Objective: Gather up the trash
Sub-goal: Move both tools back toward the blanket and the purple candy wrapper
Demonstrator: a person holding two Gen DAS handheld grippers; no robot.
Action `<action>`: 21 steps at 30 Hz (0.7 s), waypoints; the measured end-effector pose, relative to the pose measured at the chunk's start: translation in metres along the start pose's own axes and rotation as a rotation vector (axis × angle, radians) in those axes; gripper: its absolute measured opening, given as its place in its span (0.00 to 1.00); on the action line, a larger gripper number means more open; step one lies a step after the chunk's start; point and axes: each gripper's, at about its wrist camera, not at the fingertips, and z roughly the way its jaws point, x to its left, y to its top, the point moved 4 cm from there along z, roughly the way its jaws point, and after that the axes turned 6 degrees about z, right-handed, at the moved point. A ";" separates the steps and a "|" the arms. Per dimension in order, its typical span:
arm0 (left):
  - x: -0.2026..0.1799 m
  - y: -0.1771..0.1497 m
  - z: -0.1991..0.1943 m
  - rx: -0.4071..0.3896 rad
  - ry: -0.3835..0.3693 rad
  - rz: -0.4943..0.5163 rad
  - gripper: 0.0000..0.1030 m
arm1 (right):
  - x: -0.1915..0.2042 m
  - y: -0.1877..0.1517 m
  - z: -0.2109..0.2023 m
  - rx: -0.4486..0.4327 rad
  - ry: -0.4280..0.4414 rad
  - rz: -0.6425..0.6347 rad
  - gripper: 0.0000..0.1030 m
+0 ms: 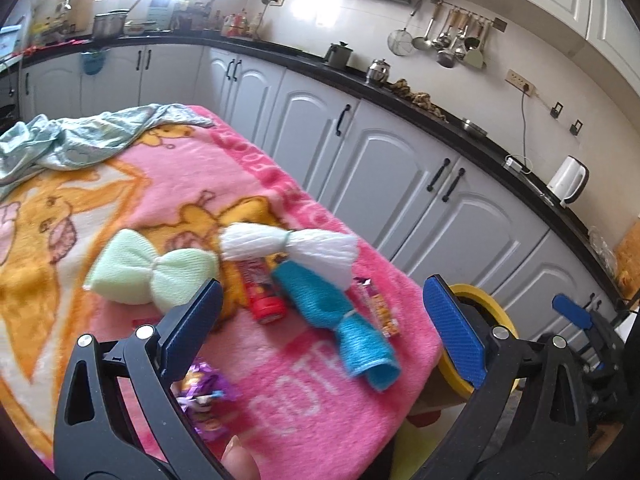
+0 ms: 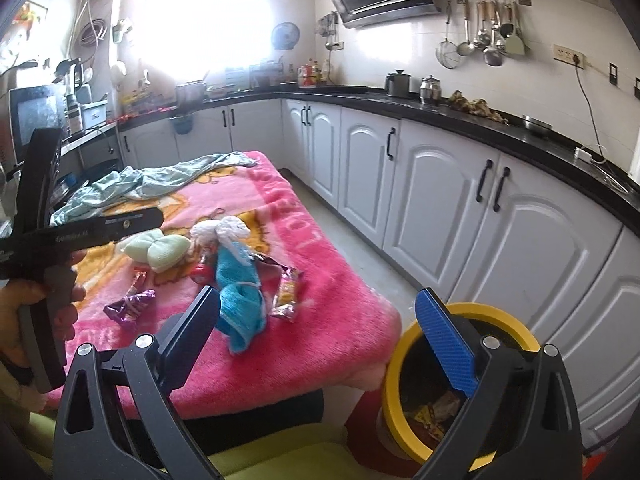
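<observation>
A pink blanket [image 1: 280,360] covers the table. On it lie a purple wrapper [image 1: 204,396], a red tube-like wrapper [image 1: 264,292] and an orange snack wrapper [image 1: 380,308]. They also show in the right wrist view: purple wrapper [image 2: 130,306], orange wrapper [image 2: 286,294], red one [image 2: 202,268]. A yellow-rimmed bin [image 2: 404,364] stands at the table's right corner, with wrappers inside. My left gripper [image 1: 320,328] is open and empty above the wrappers. My right gripper [image 2: 320,340] is open and empty, its right finger over the bin.
Yarn bundles lie among the wrappers: green [image 1: 148,272], white [image 1: 288,248], blue [image 1: 336,316]. A teal cloth [image 1: 80,140] lies at the table's far end. White cabinets [image 2: 440,184] run along the right. The left gripper's body [image 2: 44,240] shows at left.
</observation>
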 end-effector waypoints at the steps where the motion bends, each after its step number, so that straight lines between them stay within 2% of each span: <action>1: 0.004 -0.002 -0.001 0.004 0.008 0.000 0.89 | 0.003 0.002 0.003 0.002 0.007 -0.001 0.93; 13: 0.046 -0.024 -0.013 0.041 0.062 -0.003 0.89 | 0.039 0.027 0.039 0.014 0.082 -0.041 0.93; 20: 0.046 -0.041 -0.013 0.093 0.024 0.056 0.89 | 0.053 0.040 0.058 0.012 0.103 -0.034 0.93; 21: 0.045 -0.045 -0.011 0.106 0.014 0.070 0.84 | 0.054 0.040 0.061 0.015 0.102 -0.033 0.93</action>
